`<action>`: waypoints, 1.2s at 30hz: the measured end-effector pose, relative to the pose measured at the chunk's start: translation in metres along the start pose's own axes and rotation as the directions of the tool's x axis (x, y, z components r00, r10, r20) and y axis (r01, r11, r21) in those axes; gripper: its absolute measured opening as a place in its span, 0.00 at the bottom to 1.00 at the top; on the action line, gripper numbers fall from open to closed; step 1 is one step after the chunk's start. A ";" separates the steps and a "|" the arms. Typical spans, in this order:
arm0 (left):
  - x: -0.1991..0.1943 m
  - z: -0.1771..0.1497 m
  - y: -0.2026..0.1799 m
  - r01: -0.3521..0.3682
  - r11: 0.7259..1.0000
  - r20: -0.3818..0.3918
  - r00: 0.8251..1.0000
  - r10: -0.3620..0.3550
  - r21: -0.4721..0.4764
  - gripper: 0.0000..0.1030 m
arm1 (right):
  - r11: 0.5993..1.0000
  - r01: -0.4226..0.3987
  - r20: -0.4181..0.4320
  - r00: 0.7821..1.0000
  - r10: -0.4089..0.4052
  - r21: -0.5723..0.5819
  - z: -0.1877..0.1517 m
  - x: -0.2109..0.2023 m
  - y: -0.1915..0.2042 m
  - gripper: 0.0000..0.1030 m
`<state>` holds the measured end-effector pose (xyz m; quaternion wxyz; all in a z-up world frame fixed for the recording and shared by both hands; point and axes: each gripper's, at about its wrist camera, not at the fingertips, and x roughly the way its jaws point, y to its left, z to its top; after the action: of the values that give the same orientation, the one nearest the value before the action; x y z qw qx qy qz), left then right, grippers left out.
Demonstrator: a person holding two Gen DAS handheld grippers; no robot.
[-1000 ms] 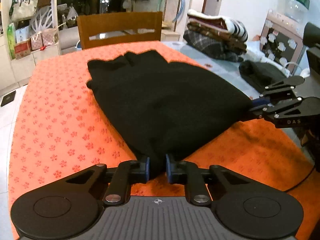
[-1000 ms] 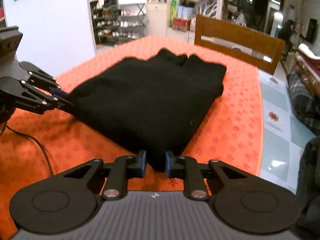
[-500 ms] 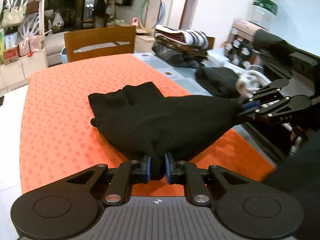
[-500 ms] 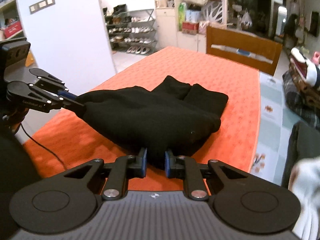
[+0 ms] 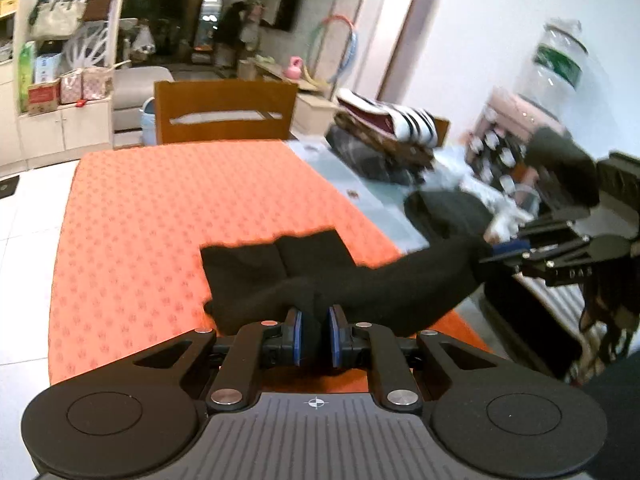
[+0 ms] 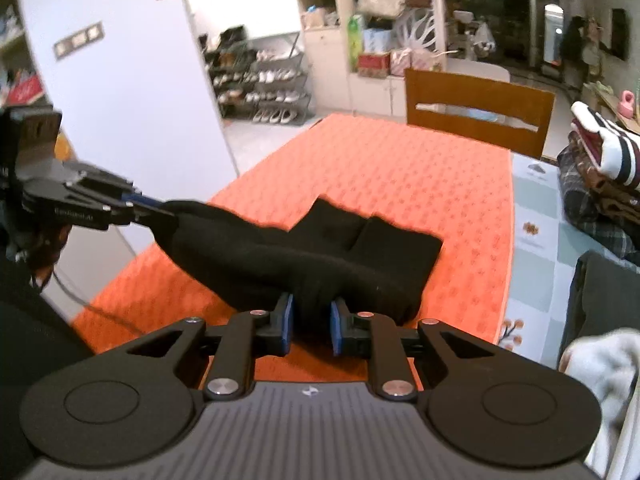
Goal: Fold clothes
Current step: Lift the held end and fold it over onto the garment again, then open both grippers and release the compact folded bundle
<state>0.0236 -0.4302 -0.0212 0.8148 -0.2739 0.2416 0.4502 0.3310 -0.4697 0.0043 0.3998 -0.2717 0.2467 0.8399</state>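
Observation:
A black garment [image 5: 360, 284] hangs stretched between both grippers above the orange tablecloth [image 5: 180, 200]. Its far end [image 5: 276, 260] still lies folded on the cloth. My left gripper [image 5: 314, 334] is shut on the near edge of the garment, with black cloth bunched between its blue pads. In the left wrist view the right gripper [image 5: 496, 250] pinches the other corner at the right. From the right wrist, my right gripper [image 6: 310, 328] is shut on the black garment [image 6: 280, 256], and the left gripper [image 6: 154, 204] holds the corner at the left.
A wooden chair [image 5: 224, 110] stands at the table's far end. A stack of folded clothes [image 5: 384, 128] and a dark garment [image 5: 448, 208] lie to the right of the orange cloth. A white wall [image 6: 120, 80] and shoe rack [image 6: 264, 80] are left.
Both grippers have lifted the near edge of the black garment up off the table and pulled it back. The garment's spread part has shrunk to a small folded patch on the cloth.

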 end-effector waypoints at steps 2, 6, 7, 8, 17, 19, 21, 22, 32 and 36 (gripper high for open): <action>0.006 0.013 0.006 -0.008 1.000 0.015 1.000 0.008 -0.025 0.16 | 1.000 0.009 0.019 1.000 -0.009 0.010 0.012 0.005 -0.008 0.22; 0.019 0.038 0.019 -0.023 0.997 0.045 0.999 0.026 -0.074 0.16 | 0.998 0.034 0.046 0.998 -0.036 0.044 0.038 0.021 -0.029 0.23; 0.025 0.043 0.023 -0.029 0.996 0.047 0.998 0.033 -0.083 0.16 | 0.998 0.041 0.052 0.998 -0.044 0.055 0.044 0.027 -0.035 0.23; 0.033 0.051 0.028 -0.037 0.995 0.045 0.998 0.041 -0.094 0.16 | 0.997 0.048 0.058 0.997 -0.052 0.064 0.050 0.033 -0.040 0.23; 0.102 0.102 0.077 -0.120 0.984 0.014 0.992 0.123 -0.132 0.22 | 0.984 0.141 0.090 0.984 -0.151 0.109 0.096 0.108 -0.096 0.31; 0.109 0.110 0.086 -0.149 0.977 0.022 0.988 0.154 -0.150 0.40 | 0.978 0.173 0.095 0.978 -0.185 0.121 0.104 0.120 -0.106 0.44; 0.108 0.113 0.090 -0.167 0.975 0.048 0.983 0.176 -0.148 0.46 | 0.974 0.191 0.094 0.975 -0.203 0.121 0.108 0.126 -0.112 0.54; 0.105 0.114 0.092 -0.172 0.974 0.061 0.981 0.183 -0.148 0.50 | 0.973 0.196 0.093 0.974 -0.207 0.120 0.109 0.127 -0.113 0.61; 0.067 0.084 0.084 -0.168 0.970 0.068 0.981 0.182 -0.175 0.61 | 0.971 0.211 0.027 0.976 -0.216 0.114 0.081 0.105 -0.084 0.81; 0.041 0.062 0.076 -0.157 0.968 0.074 0.982 0.174 -0.198 0.71 | 0.968 0.221 0.012 0.975 -0.224 0.119 0.068 0.085 -0.057 0.86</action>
<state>-0.0132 -0.3310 -0.0194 0.7543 -0.3093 0.1819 0.5498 0.3139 -0.3497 -0.0127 0.5098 -0.2629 0.2582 0.7774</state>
